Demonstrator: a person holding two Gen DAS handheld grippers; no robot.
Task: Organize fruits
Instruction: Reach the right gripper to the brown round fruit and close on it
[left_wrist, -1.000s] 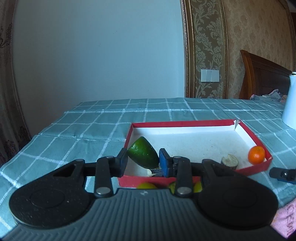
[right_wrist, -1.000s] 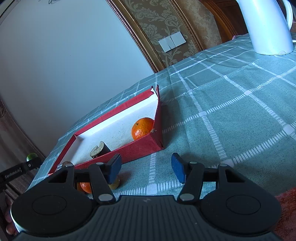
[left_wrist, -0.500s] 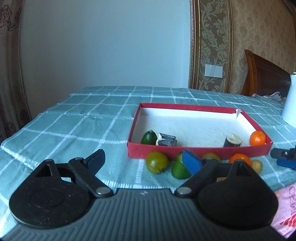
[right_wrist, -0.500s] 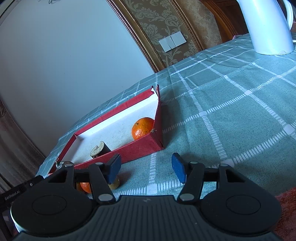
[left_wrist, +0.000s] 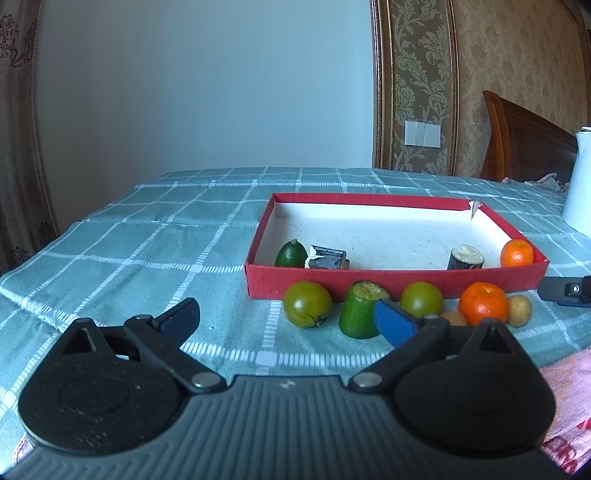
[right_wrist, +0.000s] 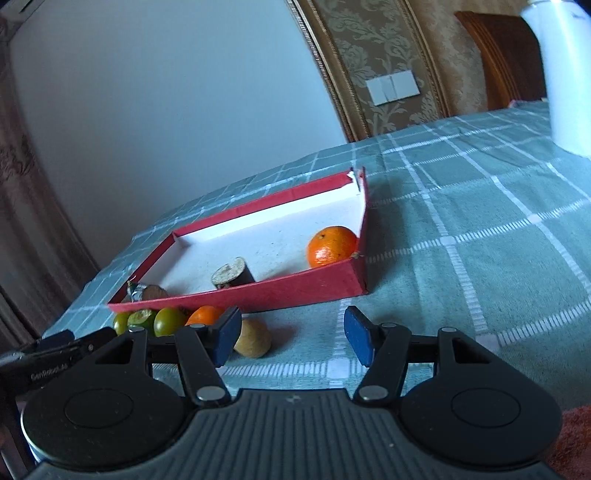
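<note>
Both cameras sit low behind their own fingers, angled slightly down over the table (left_wrist: 122, 236). The left wrist view faces the long near wall of the red tray (left_wrist: 395, 282) squarely, close beyond its fingers (left_wrist: 393, 323). The right wrist view, rolled, sees the tray's (right_wrist: 258, 291) near right corner ahead-left of its fingers (right_wrist: 356, 336). Both share tray, fruit row and wall switch.

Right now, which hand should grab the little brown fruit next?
Probably right: the right gripper is open, with the brown fruit just beyond its left pad. The left gripper, also open, faces the green pieces.
</note>
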